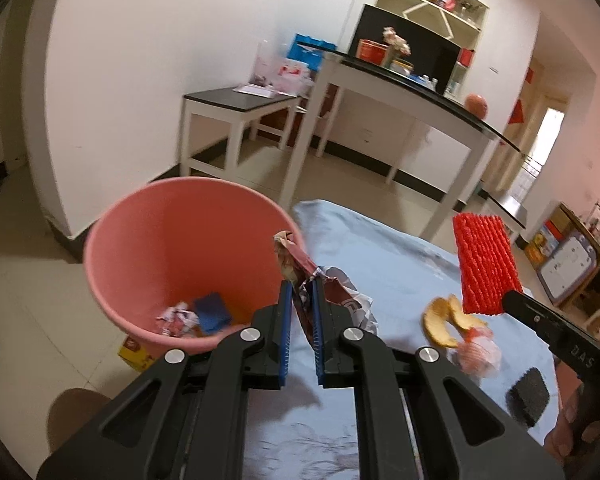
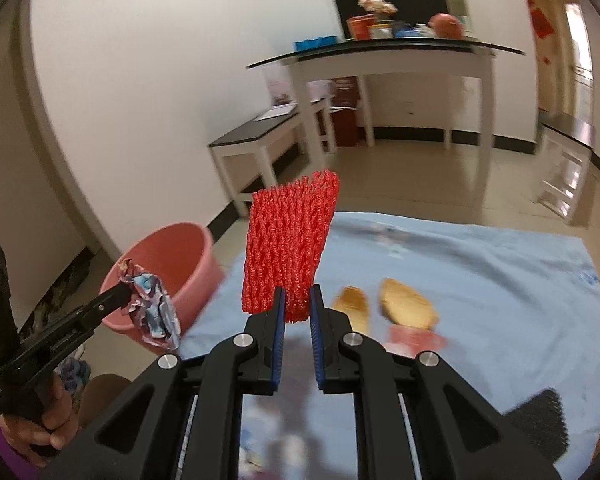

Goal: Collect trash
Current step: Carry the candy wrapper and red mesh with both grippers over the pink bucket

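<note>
Wrapper point(image 1: 300, 276) being pinched in left gripper point(image 1: 302, 300), bucket point(image 1: 140, 216) lying just ahead-left; right gripper point(image 2: 297, 304) clamping red mesh point(image 2: 288, 248), farther off.

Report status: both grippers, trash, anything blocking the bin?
Left gripper shut on crumpled wrapper, beside pink bin. Right gripper shut on red foam net. Peels on cloth. Bin mouth unobstructed.

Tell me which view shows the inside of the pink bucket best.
The left wrist view. It looks down into the pink bucket, showing crumpled paper and a blue piece at the bottom. The right wrist view shows only its outer wall and rim, partly hidden behind the wrapper in the left claw.
</note>
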`<state>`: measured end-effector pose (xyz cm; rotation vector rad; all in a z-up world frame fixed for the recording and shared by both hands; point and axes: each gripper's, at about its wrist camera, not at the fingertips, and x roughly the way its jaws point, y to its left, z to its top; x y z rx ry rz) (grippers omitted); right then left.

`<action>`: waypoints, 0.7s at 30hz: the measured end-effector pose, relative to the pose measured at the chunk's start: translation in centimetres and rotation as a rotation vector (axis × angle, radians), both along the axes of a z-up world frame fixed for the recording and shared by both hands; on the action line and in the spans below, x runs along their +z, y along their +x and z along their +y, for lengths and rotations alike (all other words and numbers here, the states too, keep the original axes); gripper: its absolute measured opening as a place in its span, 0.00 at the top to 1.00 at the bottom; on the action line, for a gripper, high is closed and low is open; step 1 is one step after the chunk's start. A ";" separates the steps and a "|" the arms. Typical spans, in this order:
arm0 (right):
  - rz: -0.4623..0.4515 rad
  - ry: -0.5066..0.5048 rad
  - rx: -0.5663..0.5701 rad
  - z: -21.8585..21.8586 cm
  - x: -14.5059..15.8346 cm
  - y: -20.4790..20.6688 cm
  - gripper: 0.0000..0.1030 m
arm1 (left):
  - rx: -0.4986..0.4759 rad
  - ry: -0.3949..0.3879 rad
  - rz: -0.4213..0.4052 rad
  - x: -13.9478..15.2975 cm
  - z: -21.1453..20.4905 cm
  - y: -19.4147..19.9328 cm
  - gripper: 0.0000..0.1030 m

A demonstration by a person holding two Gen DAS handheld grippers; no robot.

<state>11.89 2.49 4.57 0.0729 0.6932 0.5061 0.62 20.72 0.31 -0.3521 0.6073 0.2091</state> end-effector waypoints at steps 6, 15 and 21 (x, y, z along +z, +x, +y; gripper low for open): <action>-0.019 -0.022 0.104 5.3 0.3 0.2 0.89 | 0.074 0.019 0.006 -0.2 2.9 -0.8 0.91; -0.039 -0.057 0.200 11.7 0.2 1.1 0.89 | 0.157 0.063 0.010 -0.9 6.3 -0.7 0.91; -0.041 -0.089 0.229 15.2 -0.7 1.3 0.89 | 0.197 0.096 0.010 -1.5 8.0 -0.3 0.91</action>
